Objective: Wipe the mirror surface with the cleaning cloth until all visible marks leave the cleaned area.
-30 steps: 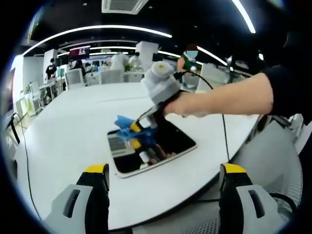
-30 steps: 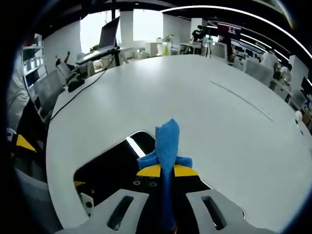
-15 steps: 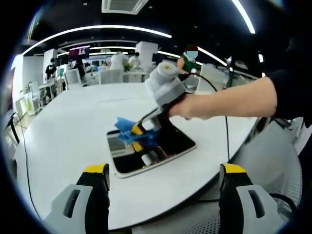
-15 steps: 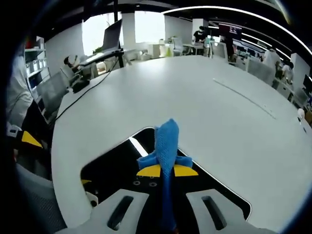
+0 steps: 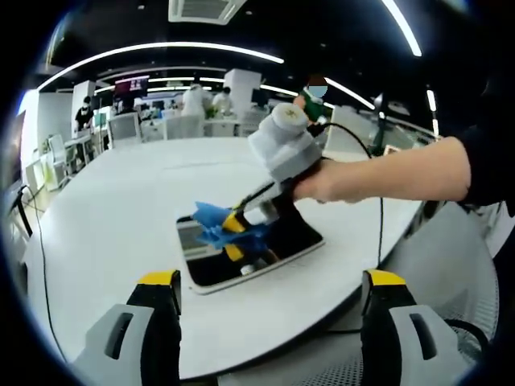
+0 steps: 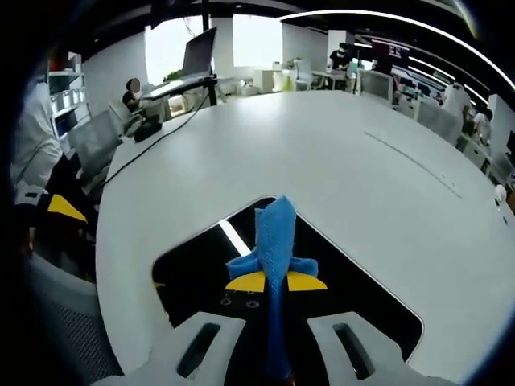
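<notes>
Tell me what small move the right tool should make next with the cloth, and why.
Probably lower the right tool so the blue cloth presses flat on the mirror, then sweep across it. The cloth is clamped between the jaws, but in the left gripper view it appears to sit just above the glass near the mirror's far edge, leaving most of the surface unwiped.

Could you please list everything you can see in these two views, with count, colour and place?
mirror: one, dark glass with a pale rim, flat on the table near its front edge
cloth: one, blue, pinched in the right gripper above the mirror
table: one, white, large and rounded
cable: one, black, trailing across the table's far side
office desks and chairs: several, pale, behind the table
people: several, in the background
hand: one, holding the right gripper
left gripper: grey with yellow tips, jaws wide apart, away from the mirror
right gripper: grey with yellow tips, closed on the cloth
</notes>
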